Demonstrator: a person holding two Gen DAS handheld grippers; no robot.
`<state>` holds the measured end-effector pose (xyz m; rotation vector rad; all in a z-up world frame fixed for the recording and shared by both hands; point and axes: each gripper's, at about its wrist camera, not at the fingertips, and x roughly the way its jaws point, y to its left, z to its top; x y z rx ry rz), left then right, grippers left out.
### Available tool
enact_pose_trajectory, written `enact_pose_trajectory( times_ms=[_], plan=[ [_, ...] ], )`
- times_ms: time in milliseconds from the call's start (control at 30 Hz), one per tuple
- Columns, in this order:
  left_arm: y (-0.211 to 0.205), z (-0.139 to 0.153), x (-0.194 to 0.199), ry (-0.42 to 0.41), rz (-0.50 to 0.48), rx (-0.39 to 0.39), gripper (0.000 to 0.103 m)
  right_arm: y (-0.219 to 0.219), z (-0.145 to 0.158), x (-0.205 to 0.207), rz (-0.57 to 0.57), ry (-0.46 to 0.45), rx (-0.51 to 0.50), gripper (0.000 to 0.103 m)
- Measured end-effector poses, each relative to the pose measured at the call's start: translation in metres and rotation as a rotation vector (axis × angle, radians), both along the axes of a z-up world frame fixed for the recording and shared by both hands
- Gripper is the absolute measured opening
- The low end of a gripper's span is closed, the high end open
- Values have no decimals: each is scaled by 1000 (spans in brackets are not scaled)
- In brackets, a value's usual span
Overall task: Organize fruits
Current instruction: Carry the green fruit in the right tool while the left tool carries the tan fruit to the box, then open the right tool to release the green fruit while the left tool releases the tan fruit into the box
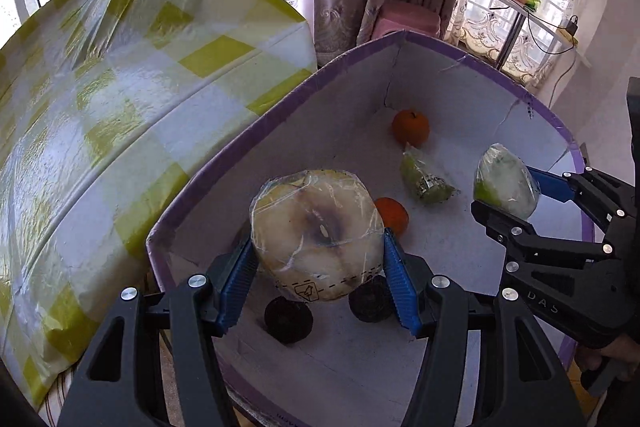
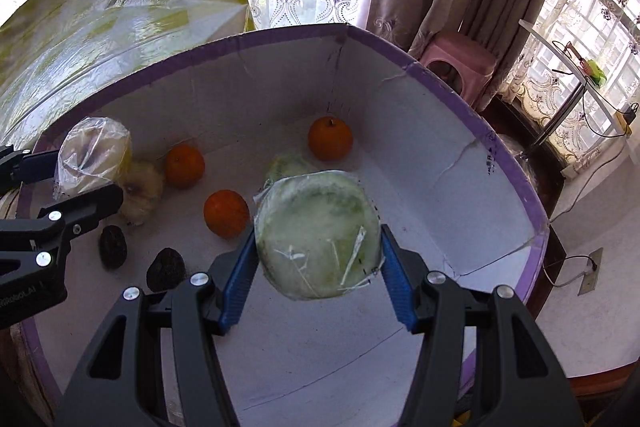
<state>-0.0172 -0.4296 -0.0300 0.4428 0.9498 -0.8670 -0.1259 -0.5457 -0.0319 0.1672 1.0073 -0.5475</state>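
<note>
Left gripper (image 1: 320,259) clamps a plastic-wrapped pale fruit slice (image 1: 316,233) above the white box (image 2: 460,211) with purple rim. Right gripper (image 2: 318,259) grips a wrapped green fruit slice (image 2: 318,237) over the same box. On the box floor — three oranges (image 2: 330,138), two dark fruits (image 2: 166,269), another wrapped green wedge (image 1: 426,181).

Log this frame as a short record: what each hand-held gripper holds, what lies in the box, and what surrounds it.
left hand-held gripper: shut on wrapped yellow fruit half, over the box
right hand-held gripper: shut on wrapped green fruit half, over the box
container: white box with purple rim
loose in box: three oranges, two dark fruits, a wrapped green wedge
beside box: yellow checked covered bundle
</note>
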Motion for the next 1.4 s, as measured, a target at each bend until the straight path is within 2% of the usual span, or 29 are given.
enact_pose_trajectory(
  times_ms=[133, 367, 467, 500, 567, 700, 1000, 1100, 1133, 1167, 1200, 1267, 1400],
  plan=[
    [-10, -9, -2, -39, 0, 47, 58, 2, -2, 5, 14, 14, -26, 59],
    [-17, -24, -5, -21, -40, 75, 59, -2, -6, 7, 5, 33, -1, 59],
    [-15, -23, -4, -17, -38, 62, 59, -2, -6, 9, 6, 43, -13, 60],
    [-14, -24, -4, -15, -36, 59, 60, -2, -6, 9, 1, 39, -18, 62],
    [-15, -24, -4, -14, -34, 55, 61, -1, -3, 9, -5, 30, -29, 72],
    [-13, -24, -3, -7, -33, 43, 62, 0, -2, 10, -15, 39, -39, 73],
    [-3, -15, -6, 22, -55, -33, 68, -1, -3, 10, -52, 58, -67, 79],
    [5, -6, -9, 25, -64, -76, 71, 0, 0, 6, -64, 43, -80, 86],
    [7, -3, -11, 18, -65, -91, 75, 1, 1, 5, -66, 40, -86, 90],
    [11, 1, -12, -4, -45, -97, 92, 1, 2, 5, -70, 39, -91, 90],
    [17, 5, -13, -20, -19, -114, 98, 1, 2, 3, -73, 37, -91, 91],
    [28, 9, -10, 15, -2, -156, 98, 2, 4, 2, -75, 34, -95, 96],
    [47, 17, -14, 51, 17, -205, 98, 6, 7, -1, -80, 34, -114, 97]
  ],
)
